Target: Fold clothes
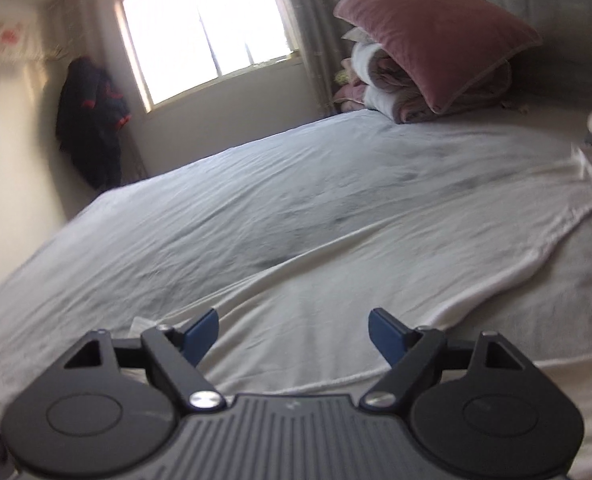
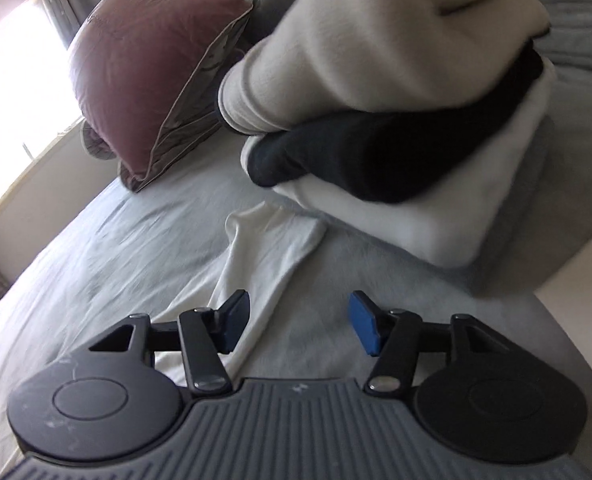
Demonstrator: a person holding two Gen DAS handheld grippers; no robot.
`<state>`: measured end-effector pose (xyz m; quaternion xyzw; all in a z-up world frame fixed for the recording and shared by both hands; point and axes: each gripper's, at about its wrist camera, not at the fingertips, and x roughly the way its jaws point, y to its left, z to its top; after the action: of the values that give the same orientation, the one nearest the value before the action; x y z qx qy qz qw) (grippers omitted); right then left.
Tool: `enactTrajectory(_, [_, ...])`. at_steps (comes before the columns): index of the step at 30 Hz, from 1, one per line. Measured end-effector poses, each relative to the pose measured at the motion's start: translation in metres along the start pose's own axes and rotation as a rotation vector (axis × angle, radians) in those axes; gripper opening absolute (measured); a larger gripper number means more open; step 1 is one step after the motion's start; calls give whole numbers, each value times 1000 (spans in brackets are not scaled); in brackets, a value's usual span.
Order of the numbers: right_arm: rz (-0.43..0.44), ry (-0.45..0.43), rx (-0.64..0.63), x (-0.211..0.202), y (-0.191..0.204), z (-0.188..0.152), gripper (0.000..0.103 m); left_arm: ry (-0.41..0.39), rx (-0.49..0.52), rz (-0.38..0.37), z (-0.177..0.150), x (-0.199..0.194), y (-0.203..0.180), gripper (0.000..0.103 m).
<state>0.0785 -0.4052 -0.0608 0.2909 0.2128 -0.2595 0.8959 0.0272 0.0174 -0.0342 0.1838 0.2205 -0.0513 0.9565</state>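
My right hand-held gripper [image 2: 297, 326], jaws apart and empty, sits nearest the white fabric sleeve [image 2: 262, 256], whose long axis runs away toward the folded clothes stack [image 2: 395, 152]. My left hand-held gripper [image 1: 294, 334], also apart, hovers over the white garment's body [image 1: 335, 280].

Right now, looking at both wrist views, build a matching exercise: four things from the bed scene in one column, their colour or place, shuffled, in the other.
Things
1. pillow
2. sleeve
3. middle garment in the folded pile
4. jacket

Descriptions
A. black
B. hanging in the corner by the window
C. dusty pink
D. white, flat on the bed

Pairs: 1-C, 2-D, 3-A, 4-B
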Motion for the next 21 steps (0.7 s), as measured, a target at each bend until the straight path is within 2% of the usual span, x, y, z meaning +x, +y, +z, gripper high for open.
enactTrajectory(2, [-30,-10,-13,9,5,2,56,-11,43,-8,-1,-1,-6,83])
enactTrajectory(5, [-57,-20,-43,19,8,7,39,-27,92,-21,-3,-3,-14,83])
enactTrajectory(7, [-62,-22,-51,25,6,10,9,-30,111,-28,-5,-4,-17,83])
enactTrajectory(8, [-65,-22,-51,27,4,11,2,-30,117,-31,-5,-3,-18,83])
enactTrajectory(9, [-81,-30,-59,27,4,12,0,-26,118,-33,-5,-3,-18,83])
enactTrajectory(13, [-238,-58,-153,25,16,7,0,4,90,-37,-6,1,-14,83])
enactTrajectory(15, [-265,-56,-169,25,19,6,0,16,58,-45,-5,2,-10,83])
enactTrajectory(17, [-253,-50,-131,22,16,8,0,30,24,-50,-4,2,-5,83])
enactTrajectory(18, [-225,-47,-83,20,11,10,5,39,7,-52,-4,3,-3,83])
enactTrajectory(19, [-195,-44,-38,18,6,12,14,46,-10,-53,-4,3,0,83])
enactTrajectory(20, [-169,-41,2,17,2,13,18,54,-29,-55,-4,4,2,83])
enactTrajectory(21, [-145,-42,26,16,0,14,31,62,-49,-57,-3,5,5,83])
